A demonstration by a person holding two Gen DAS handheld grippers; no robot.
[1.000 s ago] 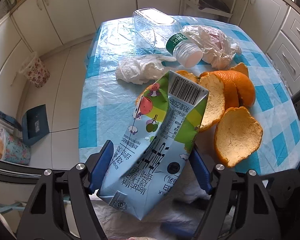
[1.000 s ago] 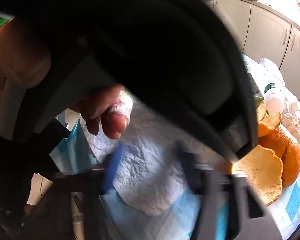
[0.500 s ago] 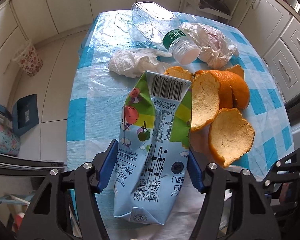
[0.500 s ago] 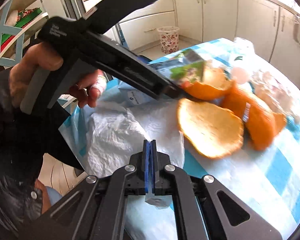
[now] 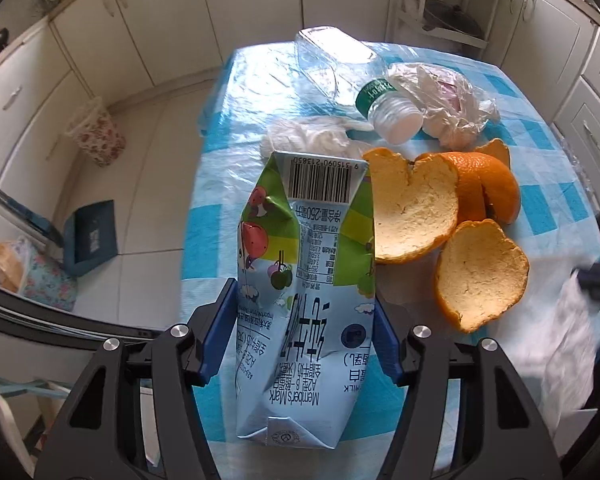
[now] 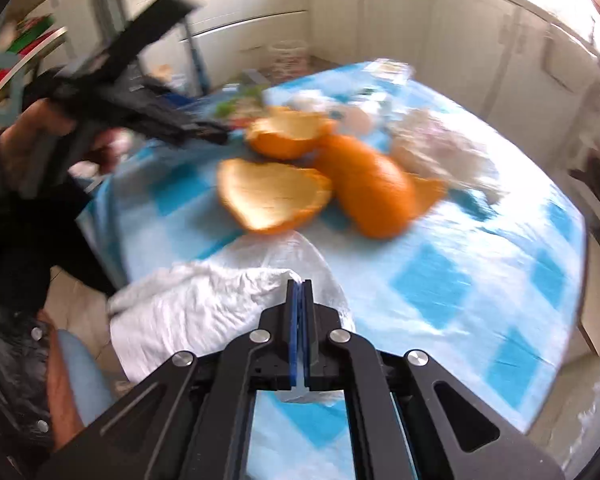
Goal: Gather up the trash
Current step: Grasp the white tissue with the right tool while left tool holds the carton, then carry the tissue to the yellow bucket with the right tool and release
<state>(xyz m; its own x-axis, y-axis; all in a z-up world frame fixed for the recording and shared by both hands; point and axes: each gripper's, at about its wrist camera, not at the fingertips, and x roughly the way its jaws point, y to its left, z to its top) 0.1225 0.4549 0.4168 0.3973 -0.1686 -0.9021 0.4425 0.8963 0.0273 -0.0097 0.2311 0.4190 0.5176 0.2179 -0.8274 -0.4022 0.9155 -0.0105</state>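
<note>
Gripping milk carton (image 5: 306, 280), left claw (image 5: 306, 336) level

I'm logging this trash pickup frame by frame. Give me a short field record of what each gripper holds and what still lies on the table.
left gripper: jaws shut on the milk carton
right gripper: jaws shut on the white plastic bag
on table: orange peels, plastic bottle, crumpled tissue, clear wrapper
floor: floral bin
</note>
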